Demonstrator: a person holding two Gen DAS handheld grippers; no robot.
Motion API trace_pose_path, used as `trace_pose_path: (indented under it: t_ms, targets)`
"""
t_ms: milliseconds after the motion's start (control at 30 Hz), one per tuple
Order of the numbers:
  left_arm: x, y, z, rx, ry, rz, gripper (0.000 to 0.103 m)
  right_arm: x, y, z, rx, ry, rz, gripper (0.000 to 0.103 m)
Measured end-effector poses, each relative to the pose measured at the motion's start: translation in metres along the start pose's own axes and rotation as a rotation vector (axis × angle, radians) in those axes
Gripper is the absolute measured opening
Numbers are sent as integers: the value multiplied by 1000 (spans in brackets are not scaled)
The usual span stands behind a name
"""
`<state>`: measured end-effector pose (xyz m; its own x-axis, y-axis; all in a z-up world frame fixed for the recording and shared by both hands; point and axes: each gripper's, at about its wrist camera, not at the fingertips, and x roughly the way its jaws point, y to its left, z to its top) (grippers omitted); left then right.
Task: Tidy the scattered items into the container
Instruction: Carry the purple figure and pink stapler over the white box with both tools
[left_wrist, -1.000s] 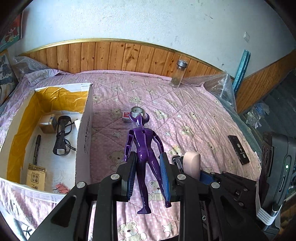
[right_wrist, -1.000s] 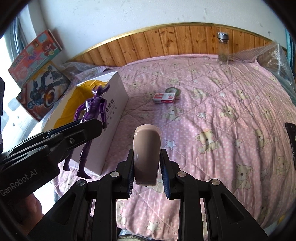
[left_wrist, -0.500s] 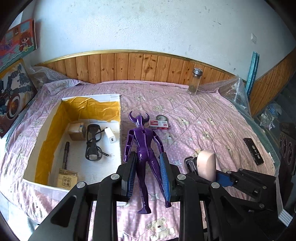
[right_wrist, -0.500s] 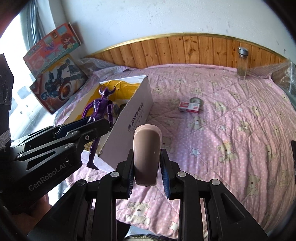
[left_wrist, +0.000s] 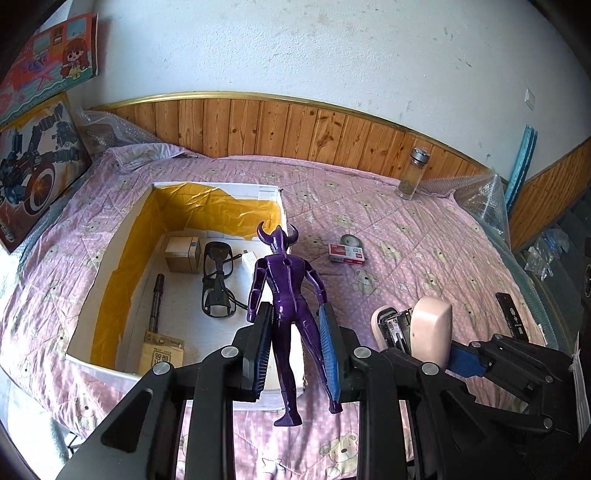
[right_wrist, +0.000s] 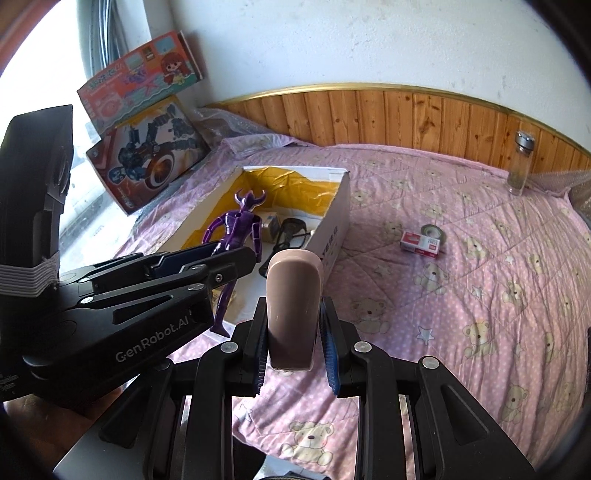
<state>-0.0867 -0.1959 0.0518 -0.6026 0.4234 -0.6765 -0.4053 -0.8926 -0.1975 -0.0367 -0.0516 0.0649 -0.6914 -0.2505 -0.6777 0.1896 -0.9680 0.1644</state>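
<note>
Bed (left_wrist: 424, 229) with a pink bear-print quilt, wood panelling and a white wall behind. Two toy boxes (right_wrist: 147, 122) lean on the wall at far left.

Left of centre, the open cardboard box (left_wrist: 107, 258) with yellow lining sits on the quilt. Inside: a small carton (left_wrist: 181, 254), a black marker (left_wrist: 157, 299), black glasses (left_wrist: 217, 280) and a tan packet (left_wrist: 162, 356).

Your left tool (left_wrist: 295, 347) is pinching the purple figure (left_wrist: 286, 291) by the legs, back to the camera, horned head up. In the left wrist view the figure hangs over the box's near right corner; from the right wrist view it sits over the box's near end.

Right of that, your right tool (right_wrist: 293, 343) is clamped on a pale pink stapler (right_wrist: 293, 306), held upright, just beside the box's right wall and over the quilt.

Loose on the quilt past the box: a red-and-white staple box (left_wrist: 347, 254), touching a tape roll (left_wrist: 351, 240) behind it. Glass jar (left_wrist: 413, 173) with a metal lid stands upright by the panelling. A black remote (left_wrist: 511, 315) lies near the bed's right edge.
</note>
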Motion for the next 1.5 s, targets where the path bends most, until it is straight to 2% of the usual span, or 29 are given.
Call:
trace_pose_path:
  t_ms: [433, 900, 1067, 1367, 1500]
  targets:
    - [3, 57, 13, -165, 41, -57, 26, 24, 25, 34, -81, 18, 73, 27]
    - [33, 107, 19, -348, 115, -90, 26, 72, 19, 79, -119, 83, 119, 27]
    - [51, 116, 18, -416, 165, -119, 26, 99, 12, 97, -122, 129, 140, 27]
    - [83, 108, 9, -471, 246, -164, 26, 153, 6, 123, -113, 237, 204, 27]
    - [92, 113, 1, -554, 270, -156, 26, 179, 14, 130, -133, 295, 235, 27]
